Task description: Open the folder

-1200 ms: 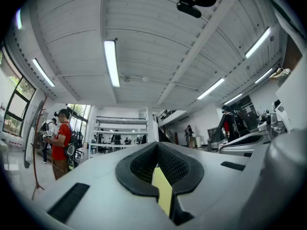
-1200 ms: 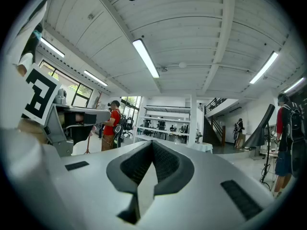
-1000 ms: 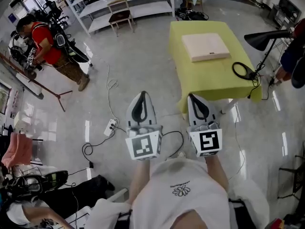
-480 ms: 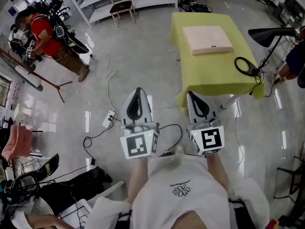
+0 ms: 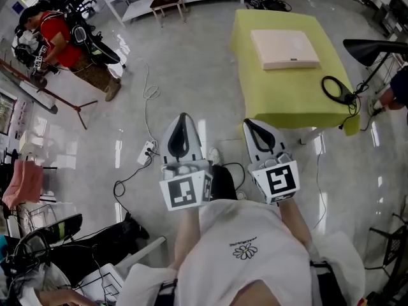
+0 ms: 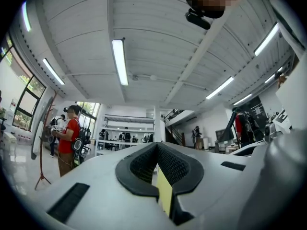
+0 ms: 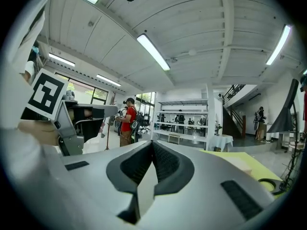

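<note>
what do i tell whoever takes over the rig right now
Left gripper: shut, empty, held in front of the body over the floor.
Right gripper: shut, empty, beside the left one, near the table's near edge.
Folder: lies flat and looks closed on the far part of the yellow table, well ahead of both grippers. A black cable lies on the table to its right.
Done: nothing on the folder yet.
Left: step up to the table, grip the cover's edge and lift it open.
</note>
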A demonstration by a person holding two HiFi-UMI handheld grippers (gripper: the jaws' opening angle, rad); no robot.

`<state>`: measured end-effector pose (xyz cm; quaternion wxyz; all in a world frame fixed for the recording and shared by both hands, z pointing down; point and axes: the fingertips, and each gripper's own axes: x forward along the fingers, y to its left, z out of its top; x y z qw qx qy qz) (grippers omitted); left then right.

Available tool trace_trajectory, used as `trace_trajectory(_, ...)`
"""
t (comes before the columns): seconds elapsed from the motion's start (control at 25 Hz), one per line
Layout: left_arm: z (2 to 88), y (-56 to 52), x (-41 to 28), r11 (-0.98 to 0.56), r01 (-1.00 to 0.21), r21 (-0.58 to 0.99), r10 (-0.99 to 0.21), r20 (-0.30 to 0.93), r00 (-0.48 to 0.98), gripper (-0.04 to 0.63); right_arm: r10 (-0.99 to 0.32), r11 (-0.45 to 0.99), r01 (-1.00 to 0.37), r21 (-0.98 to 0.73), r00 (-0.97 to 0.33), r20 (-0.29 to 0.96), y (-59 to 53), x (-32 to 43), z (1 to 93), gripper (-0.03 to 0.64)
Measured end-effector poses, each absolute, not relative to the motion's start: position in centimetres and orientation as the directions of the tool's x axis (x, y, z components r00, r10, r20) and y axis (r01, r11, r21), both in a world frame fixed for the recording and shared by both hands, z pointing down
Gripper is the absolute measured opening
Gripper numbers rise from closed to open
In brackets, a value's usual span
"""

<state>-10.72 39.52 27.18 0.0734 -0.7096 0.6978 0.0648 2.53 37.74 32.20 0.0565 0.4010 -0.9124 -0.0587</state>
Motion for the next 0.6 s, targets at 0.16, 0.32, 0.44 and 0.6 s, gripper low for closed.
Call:
trace_trajectory(0.16,27.2,34.1,-11.9,-0.032,-0.999,-0.005,-0.974,-0.225,0.033,0.012,-0.715,0.687,-0.697,0.203,-0.699,0.022,33.2,1.1,31.8,0.012)
trace_trajectory(0.32,26.9,27.1,-13.9,-0.048,-0.999,-0.008,-0.964,-0.26,0.049,0.012,-0.725,0.66,-0.7,0.273,-0.688,-0.012,26.9,-0.5,31.3,0.012)
trace_trajectory(0.44,26.9,21.7,-15.4,-0.06,-0.998,-0.008,-0.963,-0.263,0.06,0.012,-0.755,0.628,-0.727,0.276,-0.655,-0.008,21.8,-1.2,31.3,0.012)
trace_trajectory(0.6,26.0,14.0,-17.8,-0.102,-0.994,-0.026,-0.958,-0.268,0.105,0.012,-0.791,0.594,-0.768,0.24,-0.612,-0.001,14.0,-3.2,30.9,0.012)
